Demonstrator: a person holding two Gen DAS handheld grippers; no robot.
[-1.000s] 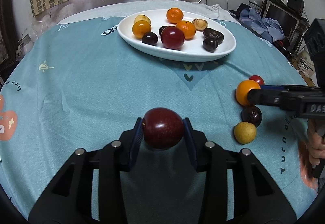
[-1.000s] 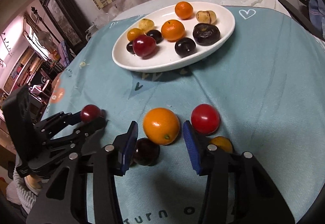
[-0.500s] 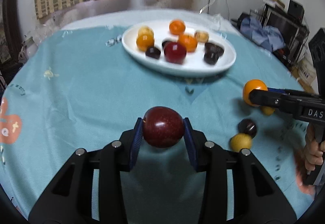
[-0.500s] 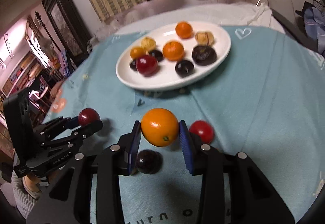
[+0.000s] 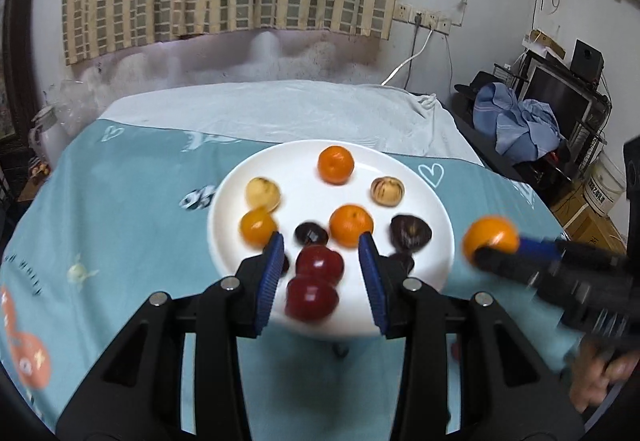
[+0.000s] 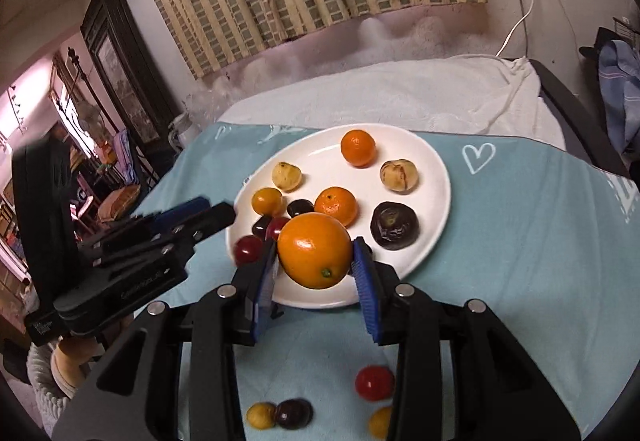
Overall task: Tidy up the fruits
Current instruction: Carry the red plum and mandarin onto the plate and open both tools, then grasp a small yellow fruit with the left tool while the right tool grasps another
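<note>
Right wrist view, entered large to small. Teal tablecloth (image 6: 500, 241), bearing everything. White plate (image 6: 436, 177), directly ahead of and beneath both claws, its near right part bare. Right gripper (image 6: 315, 245): jaws just closed, clamped on one orange (image 6: 314, 255), which we see hanging over the plate's near rim; we judge a short lowering forward would seat it. Left gripper (image 5: 321, 239): jaws apart, pads pressing nothing. Red plum (image 5: 311, 299) lies below them at the plate's near edge, against a second red plum (image 5: 320, 265); it is blurred, so we cannot tell whether it rests.

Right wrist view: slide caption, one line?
Right hand-held gripper, jaws just closed on the orange, holds it near the plate; four fruits lie on the cloth below.
</note>
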